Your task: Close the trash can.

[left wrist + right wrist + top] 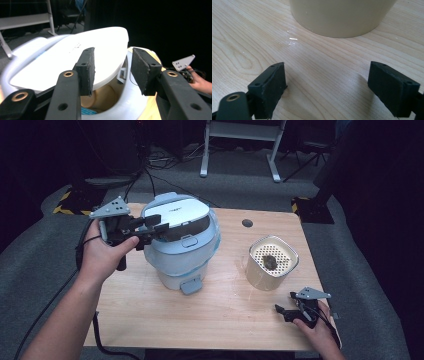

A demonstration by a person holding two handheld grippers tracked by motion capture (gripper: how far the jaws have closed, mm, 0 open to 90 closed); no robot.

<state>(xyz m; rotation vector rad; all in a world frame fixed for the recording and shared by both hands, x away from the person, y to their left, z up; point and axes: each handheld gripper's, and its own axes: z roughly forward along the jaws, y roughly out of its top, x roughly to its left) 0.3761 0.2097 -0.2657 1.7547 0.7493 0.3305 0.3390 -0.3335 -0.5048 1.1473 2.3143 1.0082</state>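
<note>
A white and pale blue lidded appliance (182, 242) stands at the table's left centre, its white lid (75, 55) tilted up over a cream inner pot (105, 96). My left gripper (155, 229) is level at the lid's left side. In the left gripper view, my left gripper (112, 62) has its jaws apart, with the lid's rim just beyond them and neither pad pressing on it. A cream container (271, 265) with a perforated insert and a dark lump (270, 261) stands to the right. My right gripper (284, 302) rests open on the wood near its base (339, 17).
The wooden table (220, 320) has a dark round hole (247, 223) near its far edge. A black cable (97, 335) hangs off the front left edge. Beyond the table are grey carpet and a white stand frame (240, 150).
</note>
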